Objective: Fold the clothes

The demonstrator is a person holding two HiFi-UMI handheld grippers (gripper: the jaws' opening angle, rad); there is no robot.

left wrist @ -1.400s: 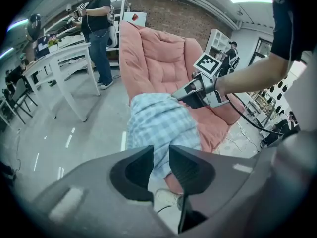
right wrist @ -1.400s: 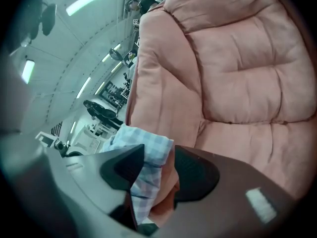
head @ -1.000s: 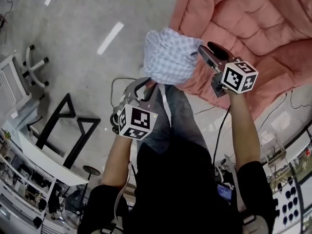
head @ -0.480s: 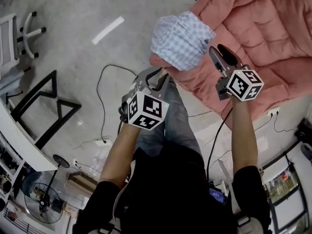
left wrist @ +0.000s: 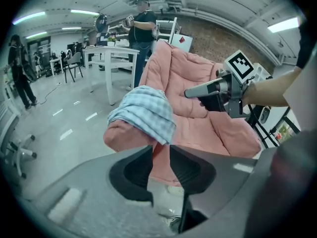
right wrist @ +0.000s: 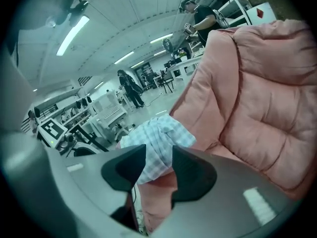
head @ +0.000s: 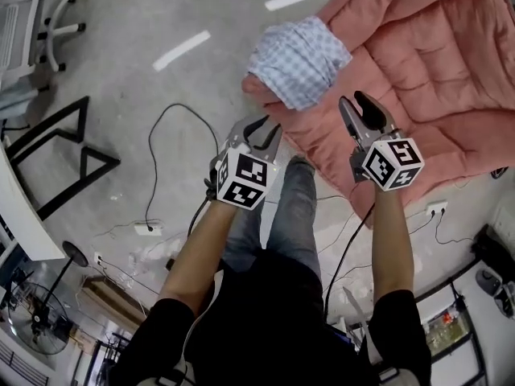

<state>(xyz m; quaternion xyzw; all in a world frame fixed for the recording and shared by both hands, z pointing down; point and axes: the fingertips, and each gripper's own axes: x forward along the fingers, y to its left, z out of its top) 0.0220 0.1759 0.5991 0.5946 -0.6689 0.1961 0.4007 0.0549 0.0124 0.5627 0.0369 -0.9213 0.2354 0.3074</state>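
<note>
Floor: glossy grey hard floor [head: 121,87], with streaks of ceiling light reflected in it.

Support: large salmon-pink quilted cushion [head: 434,63], thickly padded. It is stitched into puffy panels with soft rolled edges and rises like a chair back in both gripper views. It looks yielding, not a firm surface to fold on.

Task item: light blue-and-white checked woven garment [head: 299,61]. It sits on the rounded near corner of the cushion as a rumpled, domed heap. The cloth is thin and limp, with many small creases. No sleeve, collar or hem can be told apart.

Tools: left gripper [head: 261,129] and right gripper [head: 356,107], both dark grey with ribbed inner pads. They point down toward the heap from the near side, apart from it.
- Left jaws stand a narrow gap apart with nothing between them; only distant cushion shows through.
- Right jaws stand somewhat wider and have just closed in a little, also empty; the cloth seen past them lies well beyond the tips.

Progress (judgement): no flat panel or straight fold edge is visible, so folding is not begun. Still to do:
- grip the cloth
- spread it
- find the edges
- make the folds
</note>
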